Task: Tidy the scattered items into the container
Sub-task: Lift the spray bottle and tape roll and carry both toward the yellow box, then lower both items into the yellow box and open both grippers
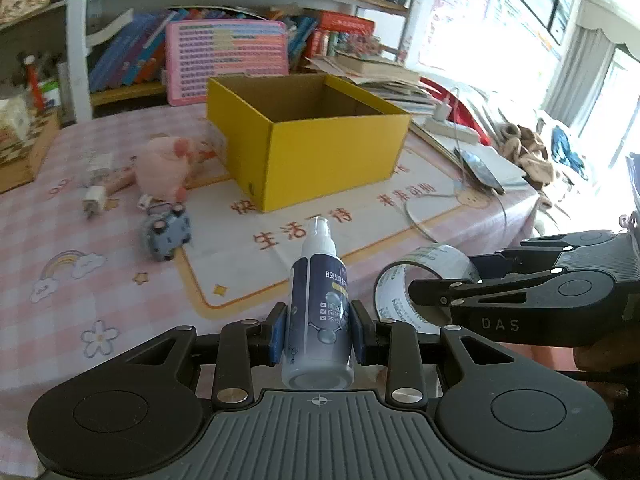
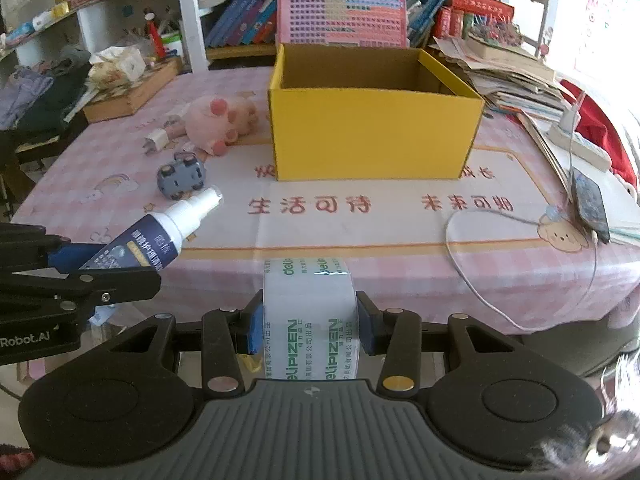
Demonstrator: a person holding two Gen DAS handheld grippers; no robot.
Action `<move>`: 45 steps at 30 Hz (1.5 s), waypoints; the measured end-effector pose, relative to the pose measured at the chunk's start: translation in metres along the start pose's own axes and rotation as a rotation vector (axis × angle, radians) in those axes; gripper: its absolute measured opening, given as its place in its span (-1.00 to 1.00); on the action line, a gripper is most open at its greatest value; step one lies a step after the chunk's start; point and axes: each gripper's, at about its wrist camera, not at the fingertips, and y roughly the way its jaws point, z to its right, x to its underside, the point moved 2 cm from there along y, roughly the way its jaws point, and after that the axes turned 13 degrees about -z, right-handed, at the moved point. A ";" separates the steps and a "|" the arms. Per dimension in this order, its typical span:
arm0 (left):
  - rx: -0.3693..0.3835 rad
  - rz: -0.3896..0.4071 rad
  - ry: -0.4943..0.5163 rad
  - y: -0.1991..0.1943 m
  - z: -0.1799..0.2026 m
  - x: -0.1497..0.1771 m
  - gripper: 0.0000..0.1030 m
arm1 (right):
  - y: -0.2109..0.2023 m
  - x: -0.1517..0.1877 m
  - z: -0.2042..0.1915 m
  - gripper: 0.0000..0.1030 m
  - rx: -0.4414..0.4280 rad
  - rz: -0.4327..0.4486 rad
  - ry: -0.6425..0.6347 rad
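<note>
Left wrist view: my left gripper [image 1: 319, 334] is clamped on the spray bottle [image 1: 320, 300], nozzle pointing ahead toward the open yellow box [image 1: 320, 152] on the table. My right gripper [image 2: 310, 328] pinches the tape roll [image 2: 310, 312], the box straight ahead beyond it.

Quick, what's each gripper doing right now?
Left gripper: closed on the spray bottle.
Right gripper: closed on the tape roll.

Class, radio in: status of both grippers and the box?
Left gripper shut on spray bottle. Right gripper shut on tape roll. Yellow box ahead, open, path unobstructed.
</note>
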 end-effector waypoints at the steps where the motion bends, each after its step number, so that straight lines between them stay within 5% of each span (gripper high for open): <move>1: 0.004 -0.004 0.008 0.002 0.002 -0.001 -0.40 | 0.000 0.000 0.002 -0.19 0.003 -0.002 0.006; 25: 0.059 -0.015 0.179 0.037 0.031 -0.059 -0.40 | 0.013 -0.023 0.071 -0.19 0.057 -0.011 0.214; 37: 0.103 0.034 0.233 0.047 0.039 -0.116 -0.40 | 0.011 -0.077 0.105 -0.19 0.058 -0.015 0.240; 45: 0.115 0.112 0.244 0.042 0.047 -0.163 -0.40 | -0.011 -0.129 0.124 -0.19 0.016 0.084 0.199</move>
